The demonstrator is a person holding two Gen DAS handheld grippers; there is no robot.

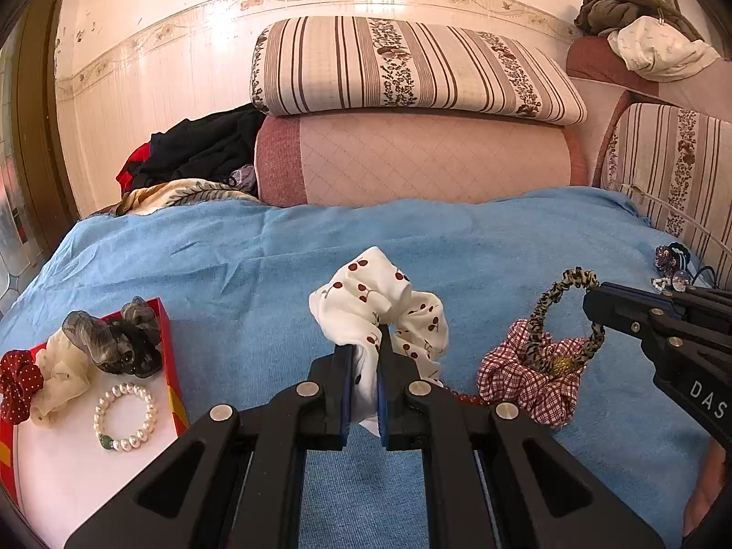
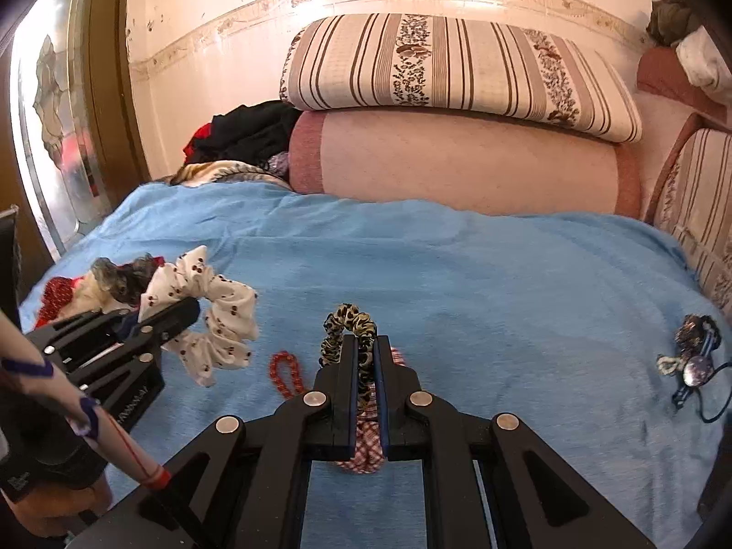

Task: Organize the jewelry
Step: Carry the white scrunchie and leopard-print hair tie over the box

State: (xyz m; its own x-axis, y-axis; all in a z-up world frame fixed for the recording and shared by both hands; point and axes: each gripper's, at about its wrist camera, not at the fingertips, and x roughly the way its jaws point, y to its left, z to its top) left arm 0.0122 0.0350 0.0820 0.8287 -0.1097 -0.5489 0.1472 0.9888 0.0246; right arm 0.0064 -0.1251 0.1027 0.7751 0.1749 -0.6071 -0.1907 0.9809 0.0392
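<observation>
My left gripper is shut on a white cherry-print scrunchie and holds it above the blue blanket; it also shows in the right wrist view. My right gripper is shut on a leopard-print scrunchie, which hangs from its fingers in the left wrist view. A red-checked scrunchie lies under it. A red box at left holds a pearl bracelet, a dark gauze scrunchie, a cream one and a red dotted one.
A red bead bracelet lies on the blue blanket between the grippers. Several small hair ties and trinkets lie at the right. A pink bolster with a striped pillow stands behind, dark clothes at back left.
</observation>
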